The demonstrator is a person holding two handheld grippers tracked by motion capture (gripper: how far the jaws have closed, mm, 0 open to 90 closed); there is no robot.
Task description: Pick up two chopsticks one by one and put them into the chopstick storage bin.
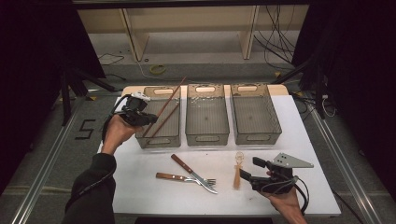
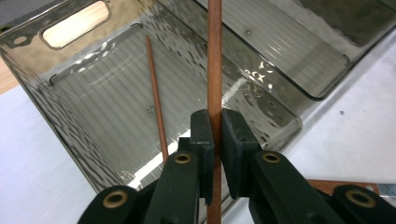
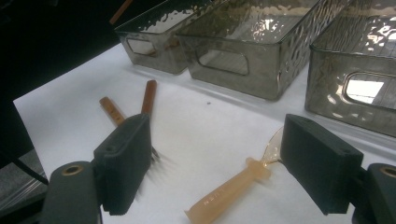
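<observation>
My left gripper [image 1: 149,118] [image 2: 217,122] is shut on a thin brown chopstick [image 1: 173,94] [image 2: 214,65], which slants up and away over the left bin [image 1: 159,140] [image 2: 56,116]. A second chopstick [image 1: 166,119] [image 2: 155,102] lies inside that bin. Near the front right, my right gripper [image 1: 250,169] [image 3: 217,135] rests low over the white table with its jaws wide apart and nothing between them. Just beyond them lies a translucent plastic spoon [image 1: 238,169] [image 3: 233,186].
Two wooden-handled forks [image 1: 187,175] [image 3: 148,95] lie crossed at the front middle of the table. A middle bin [image 1: 207,135] [image 3: 233,60] and a right bin [image 1: 256,134] [image 3: 355,88] stand beside the left one. The white mat [image 1: 154,196] ends at the front edge.
</observation>
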